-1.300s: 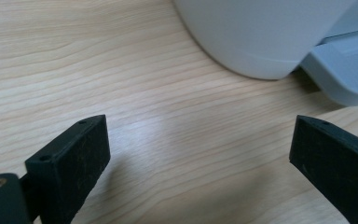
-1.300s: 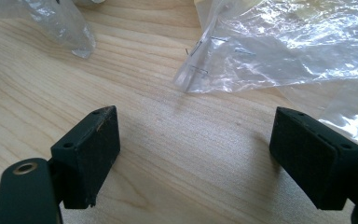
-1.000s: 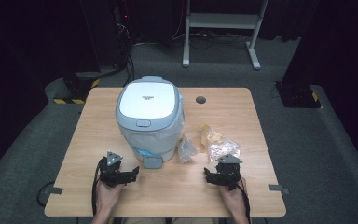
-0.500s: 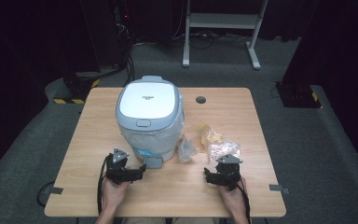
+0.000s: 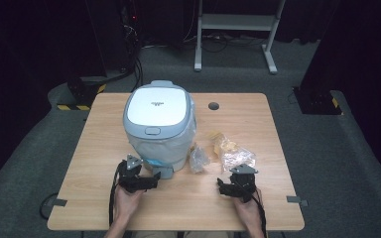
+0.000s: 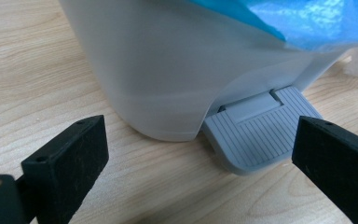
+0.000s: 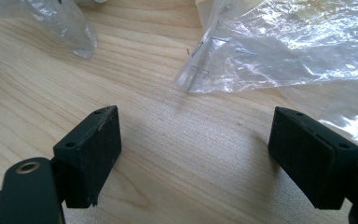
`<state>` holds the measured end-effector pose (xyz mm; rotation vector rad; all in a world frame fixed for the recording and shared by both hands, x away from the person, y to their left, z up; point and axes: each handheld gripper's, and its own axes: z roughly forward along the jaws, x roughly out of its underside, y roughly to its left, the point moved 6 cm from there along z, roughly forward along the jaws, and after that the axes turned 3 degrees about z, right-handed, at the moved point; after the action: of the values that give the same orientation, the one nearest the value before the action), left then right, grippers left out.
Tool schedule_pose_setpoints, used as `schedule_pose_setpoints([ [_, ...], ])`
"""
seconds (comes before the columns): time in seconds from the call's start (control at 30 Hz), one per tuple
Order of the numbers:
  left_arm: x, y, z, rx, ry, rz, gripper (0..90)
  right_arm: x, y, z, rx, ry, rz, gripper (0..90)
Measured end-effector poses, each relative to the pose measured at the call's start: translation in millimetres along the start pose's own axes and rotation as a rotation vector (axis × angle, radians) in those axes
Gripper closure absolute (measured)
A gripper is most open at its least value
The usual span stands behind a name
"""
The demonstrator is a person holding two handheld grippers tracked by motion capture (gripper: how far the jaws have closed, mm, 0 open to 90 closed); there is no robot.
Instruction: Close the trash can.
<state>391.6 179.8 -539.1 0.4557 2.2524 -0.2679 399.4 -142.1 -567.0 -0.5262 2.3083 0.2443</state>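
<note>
The left claw (image 6: 200, 154) stands released at the pedal bin's (image 5: 158, 124) ribbed grey foot pedal (image 6: 261, 135), judged stiff: press its grippy top. The right claw (image 7: 209, 154) is released before light, slippery plastic bags (image 7: 279, 46).

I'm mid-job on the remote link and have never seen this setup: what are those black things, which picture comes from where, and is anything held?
A person at the light wooden table holds a black two-jaw tool in each hand. The high view looks down from above; each other picture comes from a camera riding on one tool. The left hand-held gripper, jaws open, points at the grey ribbed foot pedal of the white-and-grey pedal bin, which has a translucent liner. The right hand-held gripper, also open, faces crumpled clear plastic bags on the table. Neither holds anything.
</note>
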Motion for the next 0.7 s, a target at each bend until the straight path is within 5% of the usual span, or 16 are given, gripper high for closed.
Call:
schedule_pose_setpoints([
  [0.7, -1.5, -9.1, 13.1, -0.041, 0.008, 0.003, 1.9, -0.1, 0.2, 0.0, -0.001, -0.001, 0.000, 17.3],
])
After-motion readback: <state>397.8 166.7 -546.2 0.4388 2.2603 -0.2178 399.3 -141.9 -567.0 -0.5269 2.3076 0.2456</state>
